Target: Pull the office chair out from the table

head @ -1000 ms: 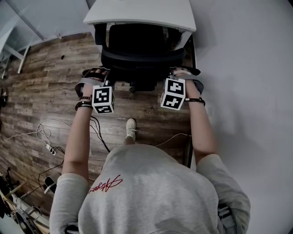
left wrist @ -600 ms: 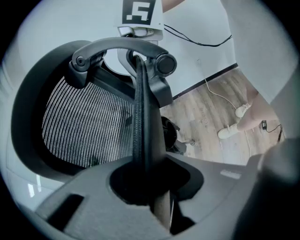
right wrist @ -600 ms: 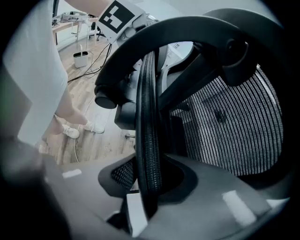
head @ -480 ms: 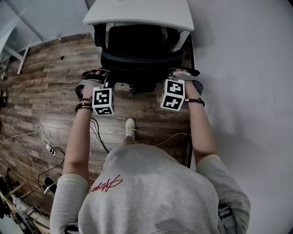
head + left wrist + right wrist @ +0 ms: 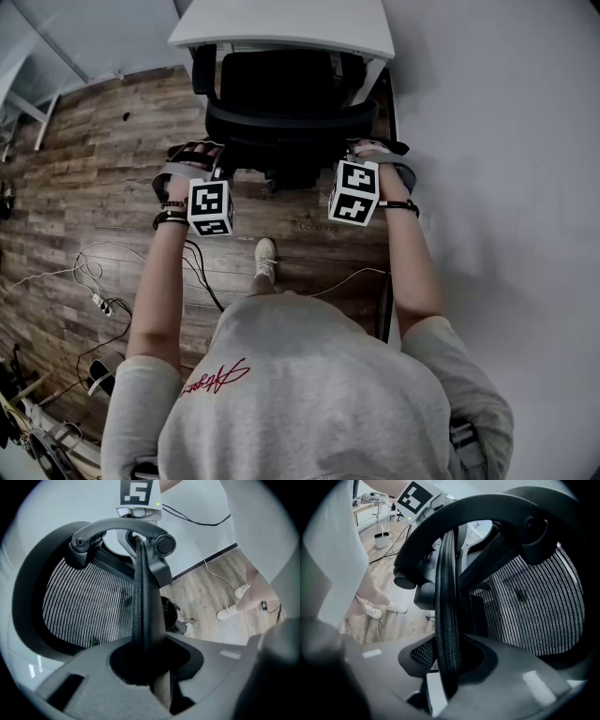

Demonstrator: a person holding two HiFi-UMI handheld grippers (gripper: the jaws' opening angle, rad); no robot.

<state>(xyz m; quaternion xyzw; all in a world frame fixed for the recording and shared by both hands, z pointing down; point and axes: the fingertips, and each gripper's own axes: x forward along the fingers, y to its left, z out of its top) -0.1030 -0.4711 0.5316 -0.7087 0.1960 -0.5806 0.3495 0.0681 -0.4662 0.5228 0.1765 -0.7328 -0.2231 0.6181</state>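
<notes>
Wood-plank floor runs to a white table at the far end, with a pale wall close on the right. The black mesh office chair sits half under the table, its back towards me. My left tool is clamped on the left rim of the backrest, and my right tool on the right rim. Bare planks lie between the chair and my shoe, and loose cables lie near left. Since a second ago the table's near edge has slipped slightly farther away, and both grips are unchanged.
</notes>
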